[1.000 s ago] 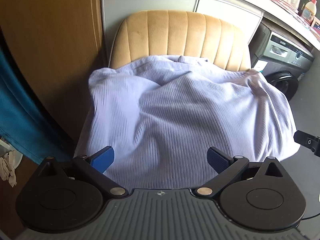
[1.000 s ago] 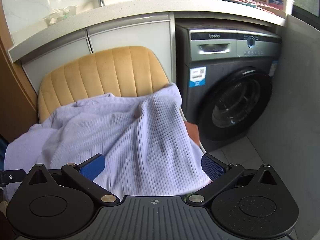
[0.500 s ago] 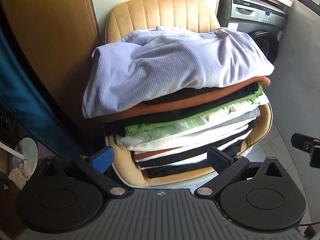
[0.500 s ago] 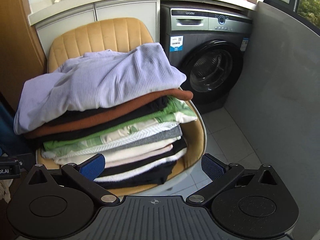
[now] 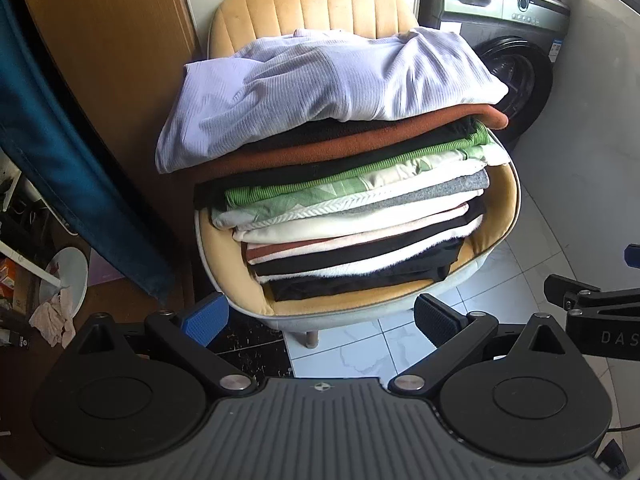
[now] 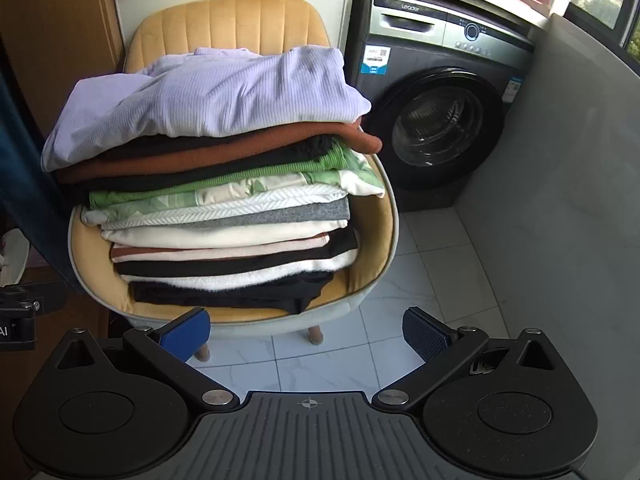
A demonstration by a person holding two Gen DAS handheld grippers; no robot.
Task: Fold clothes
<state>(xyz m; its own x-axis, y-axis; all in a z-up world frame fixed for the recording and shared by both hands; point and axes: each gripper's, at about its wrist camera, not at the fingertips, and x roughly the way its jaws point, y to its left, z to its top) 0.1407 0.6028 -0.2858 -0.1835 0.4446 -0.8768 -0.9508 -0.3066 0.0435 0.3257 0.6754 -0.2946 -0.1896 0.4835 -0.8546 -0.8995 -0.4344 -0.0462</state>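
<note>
A tall stack of folded clothes (image 5: 352, 216) (image 6: 224, 224) rests on a tan padded chair (image 5: 316, 4) (image 6: 228, 20). On top lies a lilac ribbed garment (image 5: 320, 88) (image 6: 208, 96), loosely folded, over a rust-brown one (image 5: 460, 120) (image 6: 240, 148). My left gripper (image 5: 320, 318) is open, well back from the chair's front edge, with nothing between its blue pads. My right gripper (image 6: 306, 330) is likewise open and empty, below the seat edge. The right gripper's edge shows in the left wrist view at far right (image 5: 592, 308).
A grey front-loading washing machine (image 5: 516, 44) (image 6: 436, 112) stands right of the chair. A wooden panel (image 5: 104, 60) and a blue curtain (image 5: 60, 168) are on the left. White floor tiles (image 6: 420, 280) lie below; a grey wall (image 6: 560, 200) closes the right.
Both grippers have pulled back and away from the lilac garment, which stays on top of the stack. The whole stack and chair seat have come into view.
</note>
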